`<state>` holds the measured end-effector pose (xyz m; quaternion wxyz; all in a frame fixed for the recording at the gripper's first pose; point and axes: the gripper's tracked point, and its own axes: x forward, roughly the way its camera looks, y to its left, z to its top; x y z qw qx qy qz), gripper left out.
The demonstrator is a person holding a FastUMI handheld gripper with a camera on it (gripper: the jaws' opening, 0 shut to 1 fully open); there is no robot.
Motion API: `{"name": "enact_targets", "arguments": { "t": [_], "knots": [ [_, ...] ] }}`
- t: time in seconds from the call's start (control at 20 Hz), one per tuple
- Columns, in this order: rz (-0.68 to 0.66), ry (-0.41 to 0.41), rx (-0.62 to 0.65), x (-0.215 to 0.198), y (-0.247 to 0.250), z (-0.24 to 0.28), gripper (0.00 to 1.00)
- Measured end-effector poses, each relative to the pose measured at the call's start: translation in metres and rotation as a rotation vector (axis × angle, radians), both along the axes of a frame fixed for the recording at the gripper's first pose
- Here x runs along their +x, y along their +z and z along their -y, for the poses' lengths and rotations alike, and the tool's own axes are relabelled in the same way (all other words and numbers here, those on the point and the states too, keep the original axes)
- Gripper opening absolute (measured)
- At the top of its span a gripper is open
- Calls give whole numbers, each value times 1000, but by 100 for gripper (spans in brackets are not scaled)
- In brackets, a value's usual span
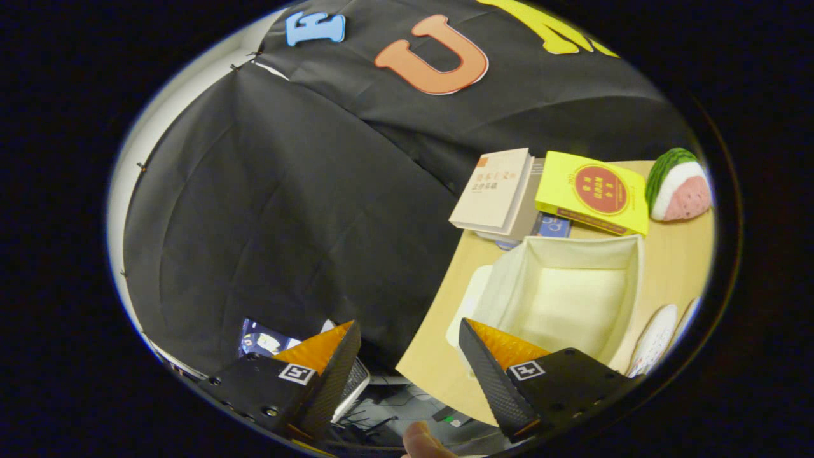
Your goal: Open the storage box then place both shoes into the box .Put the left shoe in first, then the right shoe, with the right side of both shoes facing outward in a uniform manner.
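The cream storage box stands open on the wooden table, its inside bare, just beyond the right finger. Its lid lies beside the box on the side nearer the table's edge. Two white shoes lie past the box's far side, only their edges showing. My gripper is open with nothing between its fingers. It hangs off the table's edge, the left finger over the floor area.
Behind the box lie a beige book and a yellow book on a stack, with a watermelon-slice toy beside them. The table edge runs between the fingers. A person's fingertip shows below the gripper.
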<state>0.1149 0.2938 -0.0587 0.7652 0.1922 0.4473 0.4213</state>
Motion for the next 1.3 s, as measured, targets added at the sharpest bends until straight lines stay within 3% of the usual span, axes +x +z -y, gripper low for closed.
{"name": "enact_targets", "arguments": {
  "t": [0.35,0.65,0.95,1.1,1.15,1.25,1.3],
  "knots": [
    [-69,-175,-298,18,-99,157,95],
    [-119,-259,-455,12,-162,258,95],
    [-196,-215,-636,-11,-236,306,94],
    [-148,-205,-714,2,-268,316,90],
    [-127,-186,-749,4,-277,319,81],
    [-117,-134,-788,3,-296,318,80],
    [-118,-128,-795,5,-303,318,71]
  ]
}}
